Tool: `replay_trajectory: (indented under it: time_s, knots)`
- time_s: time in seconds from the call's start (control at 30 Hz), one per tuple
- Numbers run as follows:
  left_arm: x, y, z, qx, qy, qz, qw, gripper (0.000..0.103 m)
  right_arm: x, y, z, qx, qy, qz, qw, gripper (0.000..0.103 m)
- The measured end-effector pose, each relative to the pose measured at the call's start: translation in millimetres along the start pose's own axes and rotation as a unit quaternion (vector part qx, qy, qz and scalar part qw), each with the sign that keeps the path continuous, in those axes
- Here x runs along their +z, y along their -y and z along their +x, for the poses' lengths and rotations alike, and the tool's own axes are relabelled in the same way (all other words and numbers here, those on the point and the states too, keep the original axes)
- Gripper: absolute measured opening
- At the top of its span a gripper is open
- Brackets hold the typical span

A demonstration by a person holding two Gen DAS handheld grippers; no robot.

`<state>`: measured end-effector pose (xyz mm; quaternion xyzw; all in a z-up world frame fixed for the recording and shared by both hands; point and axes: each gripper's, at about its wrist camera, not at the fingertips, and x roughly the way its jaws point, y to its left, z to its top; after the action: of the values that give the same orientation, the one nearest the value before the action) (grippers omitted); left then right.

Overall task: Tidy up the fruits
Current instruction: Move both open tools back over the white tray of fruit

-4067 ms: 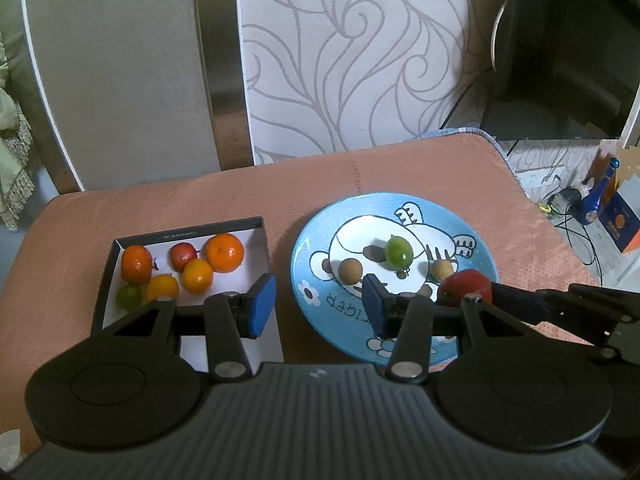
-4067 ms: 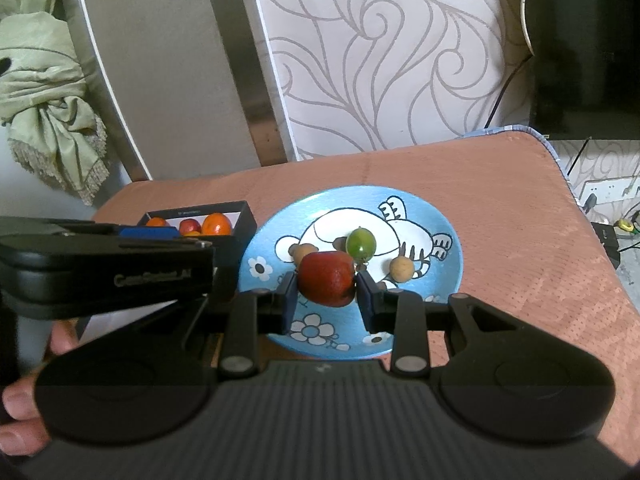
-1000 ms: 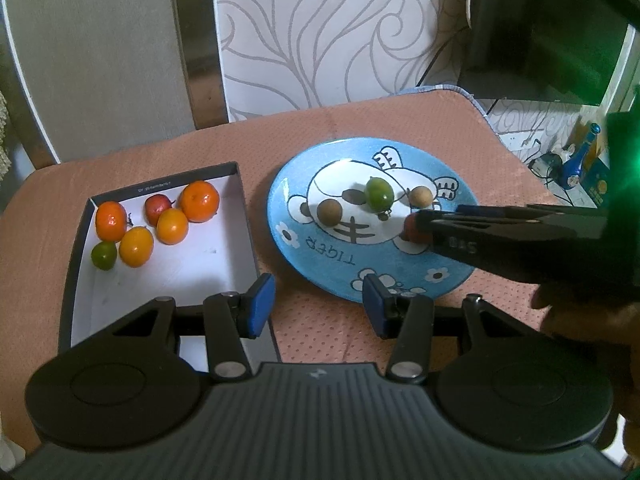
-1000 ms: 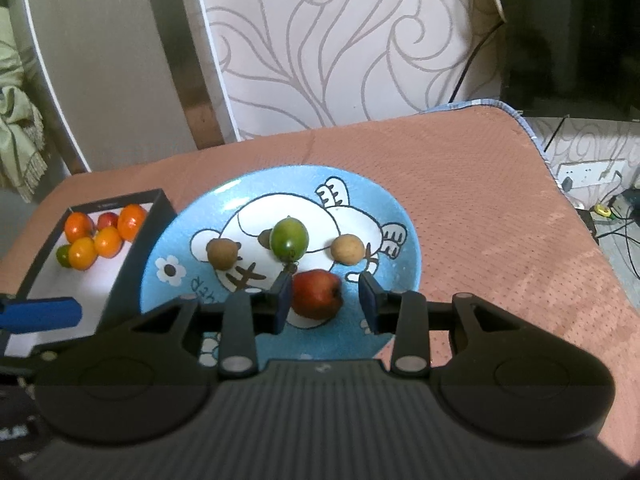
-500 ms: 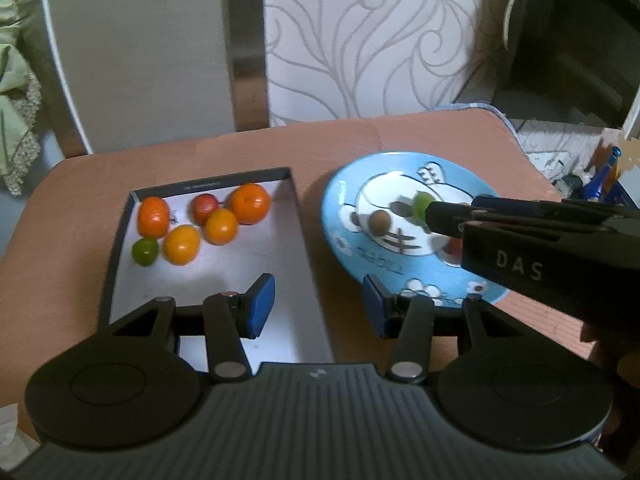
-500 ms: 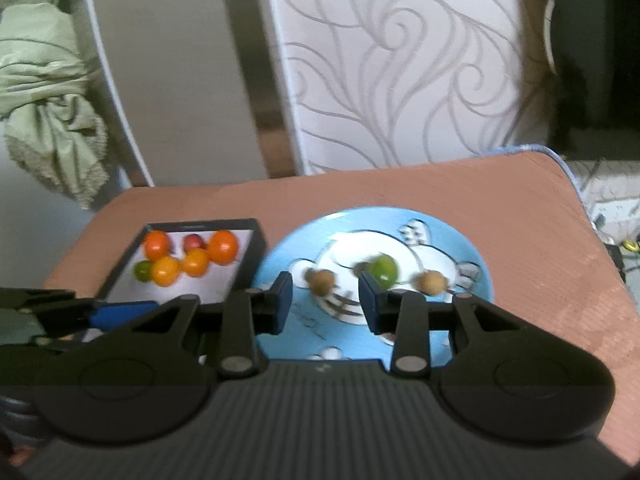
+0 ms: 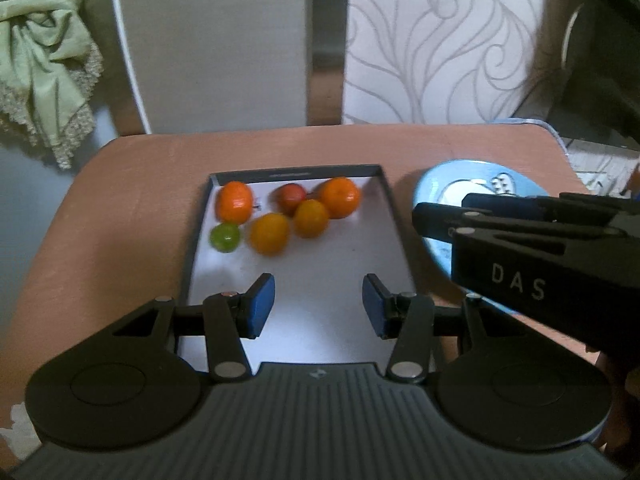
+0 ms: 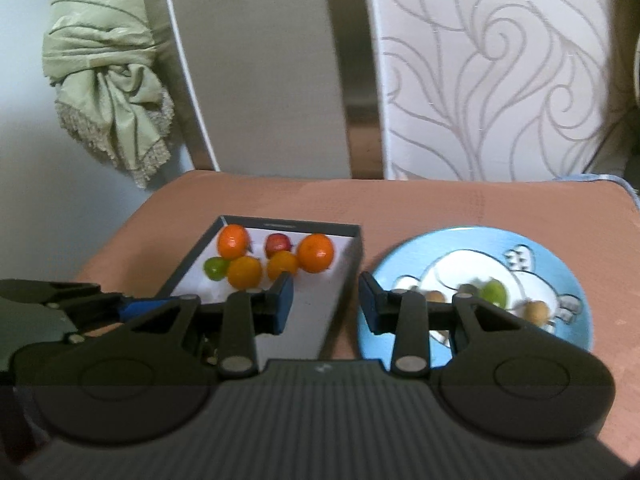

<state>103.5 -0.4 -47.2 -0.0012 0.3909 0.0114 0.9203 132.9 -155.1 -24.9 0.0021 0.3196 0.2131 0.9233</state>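
A black-walled box with a white floor holds several orange fruits, a small red one and a small green one at its far end. The blue cartoon plate to its right carries a green fruit and brown ones. My left gripper is open and empty over the box's near half. My right gripper is open and empty above the gap between box and plate.
Everything sits on a terracotta-coloured table. Two chair backs stand behind it. A green cloth hangs at the far left. In the left wrist view the right gripper's body covers most of the plate.
The right gripper let go of the red fruit on the plate, rose and swung left. The left gripper moved left to over the box.
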Motion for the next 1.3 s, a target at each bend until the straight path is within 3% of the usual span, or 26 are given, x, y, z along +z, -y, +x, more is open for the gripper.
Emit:
replay_trajectory:
  time_s: [0.5,1.3]
  knots:
    - [-2.3,-41.5,3.6,0.041,-0.006,-0.017,0.999,0.055,4.0,-24.9,58.7,0.03,-0.034,-0.016,0.999,0.039]
    - [1.3,-51.3,17.8,0.04,-0.019,-0.032,0.9985,0.055,6.7,-37.1,122.3,0.026,-0.087,-0.044,0.995,0.038]
